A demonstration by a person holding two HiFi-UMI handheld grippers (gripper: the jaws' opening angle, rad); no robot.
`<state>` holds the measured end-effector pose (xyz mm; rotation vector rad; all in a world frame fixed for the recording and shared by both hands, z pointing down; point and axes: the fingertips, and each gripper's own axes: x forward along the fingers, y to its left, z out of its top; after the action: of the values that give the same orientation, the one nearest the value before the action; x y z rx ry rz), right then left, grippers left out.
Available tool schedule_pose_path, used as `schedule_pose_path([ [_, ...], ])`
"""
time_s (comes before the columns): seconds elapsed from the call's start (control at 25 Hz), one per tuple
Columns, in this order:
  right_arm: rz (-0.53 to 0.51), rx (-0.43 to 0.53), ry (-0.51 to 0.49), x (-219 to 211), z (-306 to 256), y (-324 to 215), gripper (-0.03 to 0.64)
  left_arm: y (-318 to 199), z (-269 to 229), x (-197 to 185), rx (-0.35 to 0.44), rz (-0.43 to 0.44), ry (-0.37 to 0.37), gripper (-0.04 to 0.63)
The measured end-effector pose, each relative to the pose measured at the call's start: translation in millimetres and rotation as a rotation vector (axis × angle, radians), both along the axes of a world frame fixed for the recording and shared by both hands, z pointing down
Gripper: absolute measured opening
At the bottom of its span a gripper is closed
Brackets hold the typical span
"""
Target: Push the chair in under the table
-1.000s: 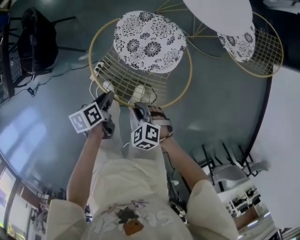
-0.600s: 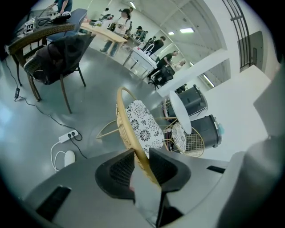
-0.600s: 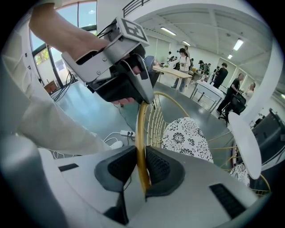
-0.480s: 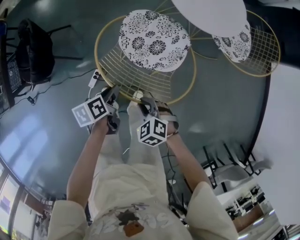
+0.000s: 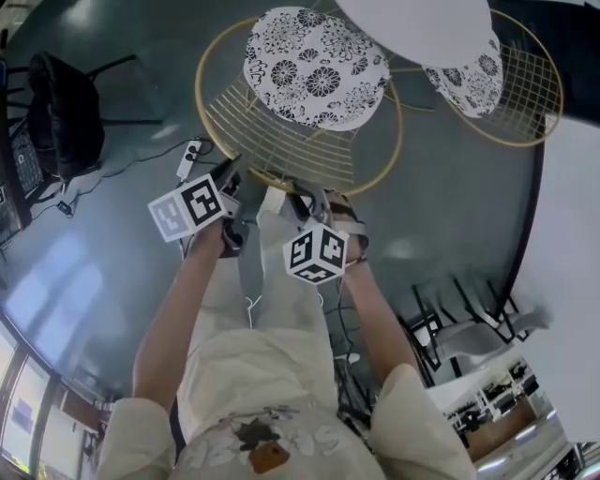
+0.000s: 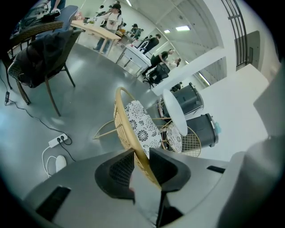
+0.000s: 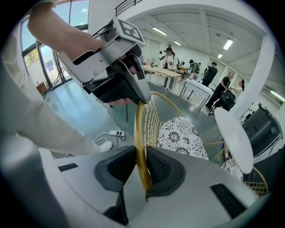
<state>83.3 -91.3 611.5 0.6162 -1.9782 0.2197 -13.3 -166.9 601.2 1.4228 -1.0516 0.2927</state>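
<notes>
The person holds the gold wire chair (image 5: 281,141) by the rim (image 7: 138,129) of its back, with one gripper close beside the other. The left gripper (image 6: 141,151) is closed narrowly on this rim: the gold bar runs between its two dark pads, and both pads touch it. Just to the right of it, the right gripper (image 7: 141,150) has the same rim between its pads. Its jaws are opening a little, but the pads lie against the bar on both sides.

Straight ahead of both grippers is the chair's seat with a black-and-white flower cushion (image 5: 316,67). Beyond the cushion stands the round white table (image 5: 412,23). Seen from above, the far edge of the cushion just reaches the table's edge, and the rest of the chair is outside it.

Ahead and to the right of the right gripper, a second chair (image 5: 530,94) of the same kind sits partly under the table. Near the left gripper, on its left side, a white power strip (image 5: 188,155) lies on the grey floor (image 5: 122,234).
</notes>
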Motion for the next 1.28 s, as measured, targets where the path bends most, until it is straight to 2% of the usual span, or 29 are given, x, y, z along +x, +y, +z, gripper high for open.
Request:
schedule_pose_path([
  [0.4,0.012,-0.01,-0.009,-1,-1,-1,0.074,-2,-1,-1,-0.018,0.023,-0.005,0.109],
  [0.52,0.041,-0.005,-0.006,-1,-5,-6,0.075,-5,-2,1,-0.008,0.06,0.008,0.11],
  [0.6,0.064,0.034,-0.043,-1,-20,-5,0.075,-4,-6,2,0.006,0.101,0.019,0.11],
  [0.68,0.099,0.059,-0.126,-3,-41,4,0.075,2,-12,-1,0.033,0.143,-0.016,0.11],
  [0.8,0.205,0.048,-0.267,1,-70,17,0.076,11,-30,-13,0.101,0.195,-0.098,0.109],
  [0.92,0.36,0.041,-0.388,17,-97,26,0.077,27,-66,-19,0.158,0.236,-0.128,0.109],
  [1.04,0.532,0.045,-0.484,37,-119,36,0.075,52,-107,-18,0.213,0.315,-0.159,0.109],
  [1.16,0.674,0.061,-0.546,44,-137,58,0.075,83,-140,-17,0.263,0.391,-0.124,0.109],
  [1.28,0.736,0.075,-0.547,27,-154,88,0.075,120,-170,-24,0.336,0.455,-0.081,0.103],
])
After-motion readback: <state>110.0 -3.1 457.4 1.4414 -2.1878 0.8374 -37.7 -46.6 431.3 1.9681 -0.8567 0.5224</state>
